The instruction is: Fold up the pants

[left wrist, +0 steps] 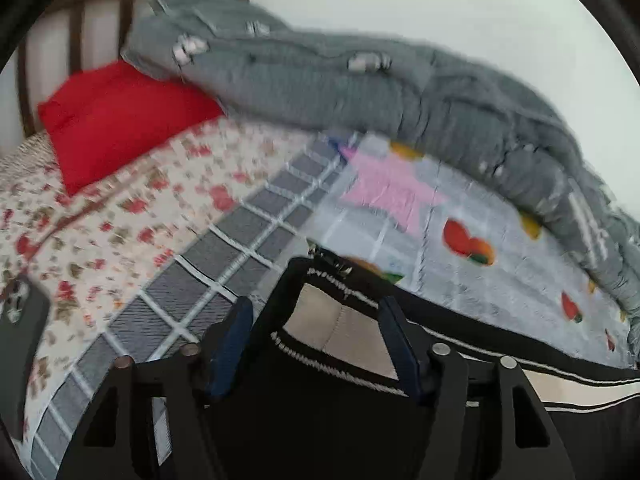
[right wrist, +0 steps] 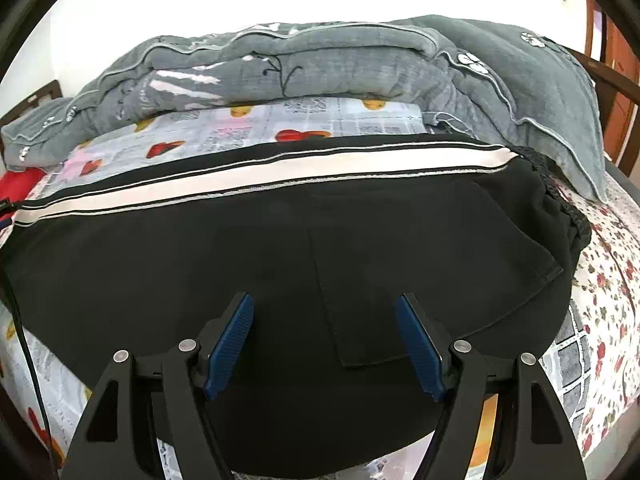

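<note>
Black pants (right wrist: 240, 248) with a white side stripe (right wrist: 248, 180) lie flat across the bed; the waistband (right wrist: 560, 208) is at the right. My right gripper (right wrist: 325, 316) is open above the seat and back pocket (right wrist: 380, 280), holding nothing. In the left wrist view the pant-leg cuff (left wrist: 340, 320) with its stripe and zipper end sits between the blue pads (left wrist: 236, 336) of my left gripper (left wrist: 316, 320), whose jaws stand wide apart. The view is blurred.
A rolled grey quilt (right wrist: 320, 64) lies along the far side of the bed. A red pillow (left wrist: 120, 120) lies by the wooden headboard (left wrist: 76, 20). A dark phone (left wrist: 24, 320) lies on the floral sheet (left wrist: 120, 220). A black cable (right wrist: 24, 340) runs at the left.
</note>
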Available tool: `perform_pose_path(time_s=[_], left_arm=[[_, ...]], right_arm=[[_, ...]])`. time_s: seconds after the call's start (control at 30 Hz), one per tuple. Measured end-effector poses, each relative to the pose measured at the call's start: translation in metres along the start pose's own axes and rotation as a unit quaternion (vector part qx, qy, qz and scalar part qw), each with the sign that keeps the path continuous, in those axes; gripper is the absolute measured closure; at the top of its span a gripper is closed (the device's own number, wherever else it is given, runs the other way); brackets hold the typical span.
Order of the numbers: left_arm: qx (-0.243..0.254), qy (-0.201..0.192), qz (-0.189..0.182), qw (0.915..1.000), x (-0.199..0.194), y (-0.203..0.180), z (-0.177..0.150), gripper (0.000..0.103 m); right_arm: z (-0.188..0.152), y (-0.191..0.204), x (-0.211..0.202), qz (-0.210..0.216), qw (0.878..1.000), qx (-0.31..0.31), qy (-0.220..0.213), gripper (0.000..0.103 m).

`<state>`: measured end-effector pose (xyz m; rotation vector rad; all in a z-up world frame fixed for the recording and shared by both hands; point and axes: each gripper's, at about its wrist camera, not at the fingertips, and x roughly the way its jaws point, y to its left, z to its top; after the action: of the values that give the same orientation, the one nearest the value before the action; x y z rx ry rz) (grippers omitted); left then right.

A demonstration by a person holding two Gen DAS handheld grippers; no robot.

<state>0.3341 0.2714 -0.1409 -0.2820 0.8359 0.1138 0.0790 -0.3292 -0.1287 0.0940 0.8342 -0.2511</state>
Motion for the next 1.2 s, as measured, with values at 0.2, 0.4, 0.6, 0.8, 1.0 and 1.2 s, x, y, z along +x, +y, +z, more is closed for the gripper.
perform_pose_path(time_s=[0.2, 0.4, 0.6, 0.8, 1.0, 1.2], left_arm=[[0.007, -0.097, 0.031, 0.9948, -0.03, 0.008, 0.007, 0.101], [-0.009, -0.063, 0.02, 0.9978, -0.024, 0.019, 0.004, 0.101], [0.042, -0.064, -0.016, 0.997, -0.037, -0.02, -0.011, 0.1], [0.073, -0.014, -0.092, 0.993, -0.019, -0.054, -0.031, 0.04], [0.044, 0.004, -0.009, 0.999, 0.009, -0.047, -0.017, 0.055], [0.013, 0.001, -0.033, 0.9994, -0.02, -0.038, -0.026, 0.055]], right_arm=[[-0.002, -0.002, 0.001, -0.007, 1.0, 0.01, -0.002, 0.03], [-0.002, -0.001, 0.007, -0.009, 1.0, 0.005, -0.001, 0.03], [-0.003, 0.0, 0.009, 0.001, 1.0, 0.02, -0.001, 0.03], [-0.005, -0.003, 0.008, 0.003, 1.0, 0.02, -0.003, 0.03], [-0.007, -0.006, 0.009, 0.007, 1.0, 0.025, -0.003, 0.03], [-0.008, -0.008, 0.005, 0.01, 0.999, 0.033, -0.001, 0.03]])
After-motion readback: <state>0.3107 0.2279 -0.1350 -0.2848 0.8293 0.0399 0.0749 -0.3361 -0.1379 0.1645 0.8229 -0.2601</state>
